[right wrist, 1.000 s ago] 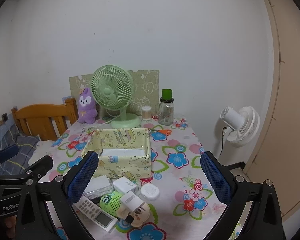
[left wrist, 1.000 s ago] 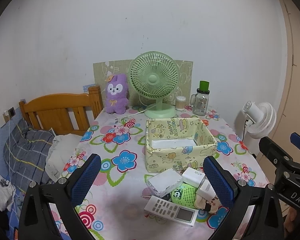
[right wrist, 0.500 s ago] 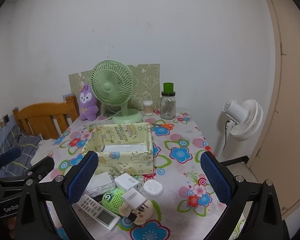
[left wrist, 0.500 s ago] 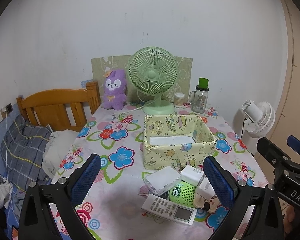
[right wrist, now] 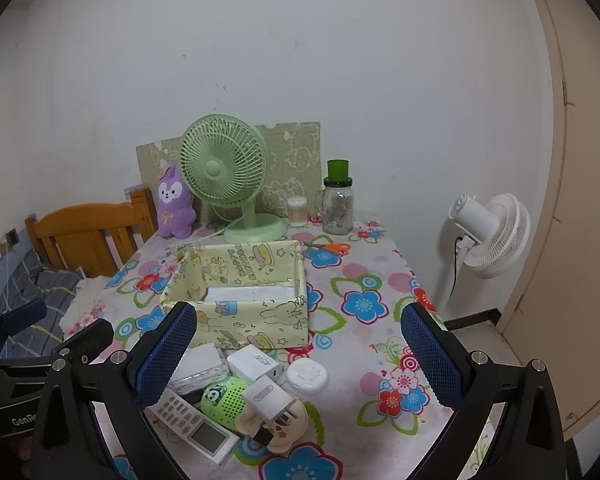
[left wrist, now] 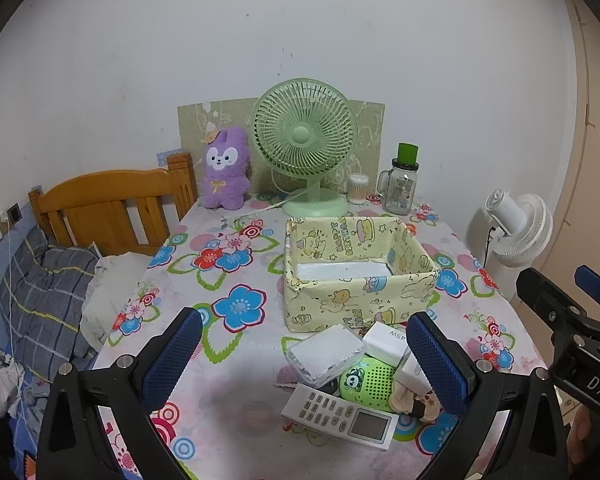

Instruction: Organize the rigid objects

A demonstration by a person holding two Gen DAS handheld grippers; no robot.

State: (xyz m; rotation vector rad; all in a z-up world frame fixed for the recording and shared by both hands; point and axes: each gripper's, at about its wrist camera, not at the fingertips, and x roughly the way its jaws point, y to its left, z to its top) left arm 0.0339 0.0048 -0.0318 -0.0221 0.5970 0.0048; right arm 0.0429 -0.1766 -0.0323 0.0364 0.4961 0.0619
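A pile of small rigid items lies at the table's near edge: a white remote control (left wrist: 342,416) (right wrist: 196,424), a clear plastic case (left wrist: 326,350), a green speaker (left wrist: 366,380) (right wrist: 224,396), a white charger (right wrist: 254,362), a white plug adapter (right wrist: 268,396) and a round white case (right wrist: 307,374). Behind them stands a yellow cartoon-print box (left wrist: 356,272) (right wrist: 240,292) with a white bottom. My left gripper (left wrist: 304,360) hovers open above the pile's left side. My right gripper (right wrist: 296,356) is open over the pile, nothing between its fingers.
A green desk fan (left wrist: 306,148), a purple plush toy (left wrist: 224,172), a cotton-swab jar (left wrist: 358,188) and a glass jar with green lid (left wrist: 402,184) line the far edge. Orange scissors (right wrist: 332,248) lie behind the box. A wooden headboard (left wrist: 112,204) is left, a white floor fan (right wrist: 488,236) right.
Both grippers have pulled back and risen slightly; the table and pile sit a little lower and farther in each view. Nothing was grasped or moved.
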